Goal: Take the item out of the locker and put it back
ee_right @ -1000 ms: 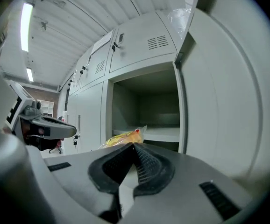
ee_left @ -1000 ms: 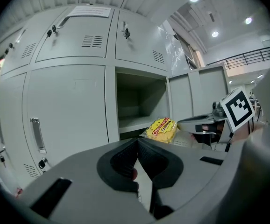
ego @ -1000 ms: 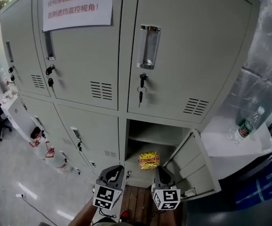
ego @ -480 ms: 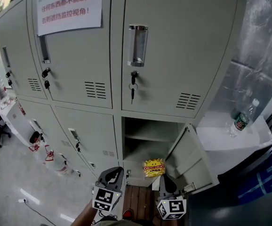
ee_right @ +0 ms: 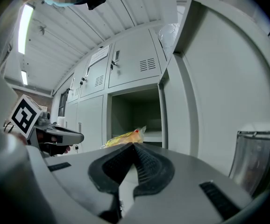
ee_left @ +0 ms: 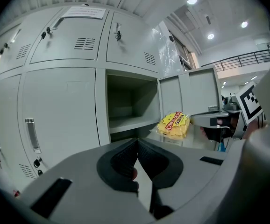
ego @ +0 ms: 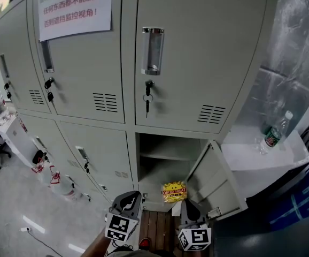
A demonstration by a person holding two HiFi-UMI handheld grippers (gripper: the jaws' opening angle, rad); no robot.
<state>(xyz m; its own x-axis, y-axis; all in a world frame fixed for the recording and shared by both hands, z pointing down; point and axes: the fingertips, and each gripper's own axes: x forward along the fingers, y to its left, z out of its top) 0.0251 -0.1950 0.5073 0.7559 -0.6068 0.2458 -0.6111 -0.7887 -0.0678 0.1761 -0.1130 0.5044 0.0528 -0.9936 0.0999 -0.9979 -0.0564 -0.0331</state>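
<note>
Snack bag (ego: 174, 191) moved to lower centre, clear of locker compartment (ego: 168, 157). Right tongs (ego: 181, 201) clamped on it; left tongs (ego: 133, 195) together, empty. Take-out done, return pending.

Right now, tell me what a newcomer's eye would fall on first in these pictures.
The bright yellow snack packet, pinched at the tip of the right tongs just in front of the open lower locker, stands out against all the grey. Next comes the white notice with red characters, stuck on an upper locker door at the top left of the head view.
</note>
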